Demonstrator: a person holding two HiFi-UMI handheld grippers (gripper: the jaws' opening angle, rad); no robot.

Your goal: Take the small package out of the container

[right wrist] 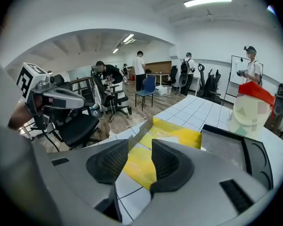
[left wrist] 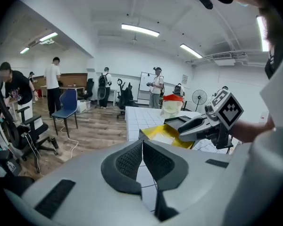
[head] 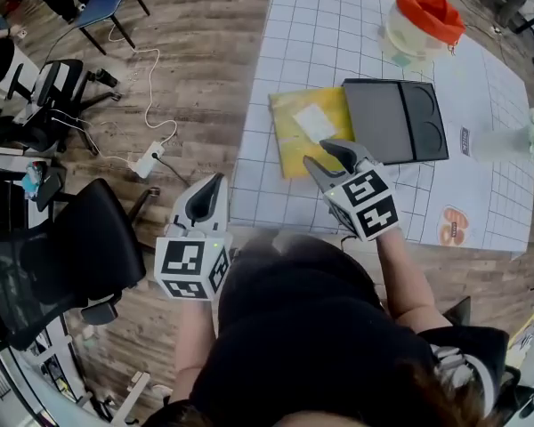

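So the flat yellow padded package (head: 307, 130) with a white label (head: 314, 123) is lying flat on the white grid-lined worktop (head: 311, 25), out in the open. Its right edge is up against a black rectangular plastic tray (head: 393, 120). Further back on the worktop there's a round translucent tub with an orange lid (head: 423, 25), well apart from the package.

The right claw (head: 325, 156) hangs just above the near edge of the package, pointing down at it. Its jaws are spread apart with nothing pinched between them; you just see yellow through the gap.

The left claw (head: 215, 181) is off the worktop's left edge, over the wooden floor (head: 196, 52) near a black office chair (head: 71, 265). Its jaw tips are pressed together and it's holding nothing.
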